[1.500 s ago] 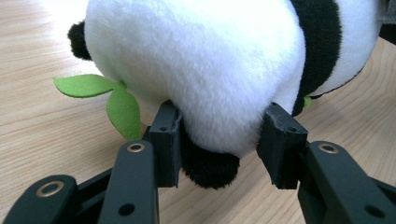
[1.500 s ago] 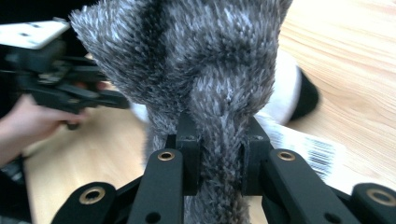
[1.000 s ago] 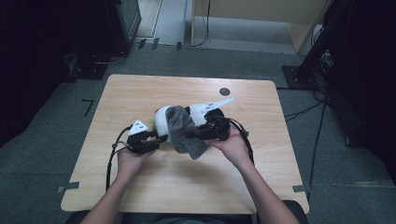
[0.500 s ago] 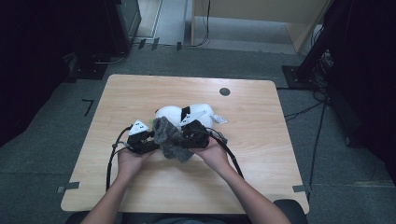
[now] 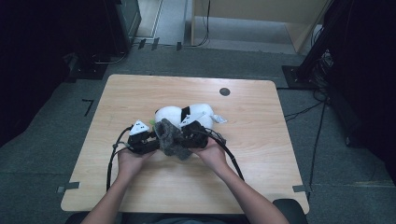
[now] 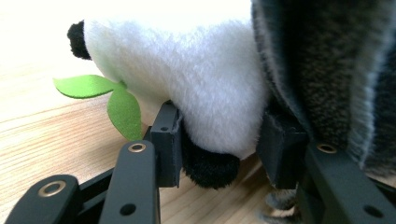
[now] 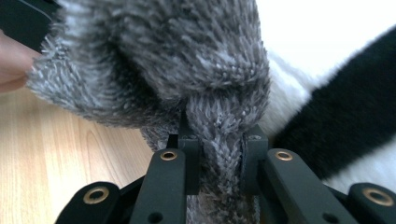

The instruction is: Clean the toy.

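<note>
A white and black panda plush (image 5: 170, 114) with a green leaf (image 6: 116, 100) lies in the middle of the wooden table (image 5: 140, 93). My left gripper (image 5: 150, 141) is shut on a lower white and black part of the plush (image 6: 215, 116), its pads pressing in from both sides. A grey fuzzy cloth (image 5: 170, 137) hangs against the near side of the plush, between the two hands. My right gripper (image 5: 187, 135) is shut on a bunched fold of that cloth (image 7: 219, 135); its jaws have just been closing on it.
A small black round spot (image 5: 224, 91) sits near the table's far right edge. A white tag (image 5: 218, 119) sticks out of the plush to the right. Cables trail from both grippers over the near table. Dark stands and cables lie on the floor around.
My right hand has come down and to the left with the grey cloth, bringing it against the plush and close to the left gripper. The left hand has stayed put.
</note>
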A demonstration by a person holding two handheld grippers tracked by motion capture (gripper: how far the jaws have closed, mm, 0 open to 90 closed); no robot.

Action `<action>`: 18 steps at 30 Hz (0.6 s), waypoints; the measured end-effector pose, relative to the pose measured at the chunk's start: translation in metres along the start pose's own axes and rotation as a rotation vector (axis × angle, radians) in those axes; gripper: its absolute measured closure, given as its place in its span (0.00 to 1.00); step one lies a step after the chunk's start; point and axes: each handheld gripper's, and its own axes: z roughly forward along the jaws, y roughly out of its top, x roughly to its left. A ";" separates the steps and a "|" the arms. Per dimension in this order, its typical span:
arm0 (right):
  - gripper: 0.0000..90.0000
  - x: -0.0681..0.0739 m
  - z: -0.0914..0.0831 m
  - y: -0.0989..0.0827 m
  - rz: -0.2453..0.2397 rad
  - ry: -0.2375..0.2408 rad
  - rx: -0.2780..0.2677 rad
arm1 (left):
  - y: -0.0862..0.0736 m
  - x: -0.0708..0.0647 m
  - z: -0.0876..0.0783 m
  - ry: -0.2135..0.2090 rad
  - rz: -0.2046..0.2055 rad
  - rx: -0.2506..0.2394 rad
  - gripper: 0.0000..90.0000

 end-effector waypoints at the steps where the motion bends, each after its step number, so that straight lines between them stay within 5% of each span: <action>1: 0.86 -0.001 -0.001 0.000 0.000 -0.003 0.003 | 0.000 0.000 0.000 -0.001 0.000 0.000 0.62; 8: 0.86 -0.008 -0.012 -0.009 0.003 -0.057 0.053 | 0.000 0.001 0.000 -0.001 0.012 0.003 0.62; 18: 0.85 -0.020 -0.048 -0.030 0.019 -0.075 0.073 | 0.000 0.001 -0.001 -0.007 0.023 0.018 0.62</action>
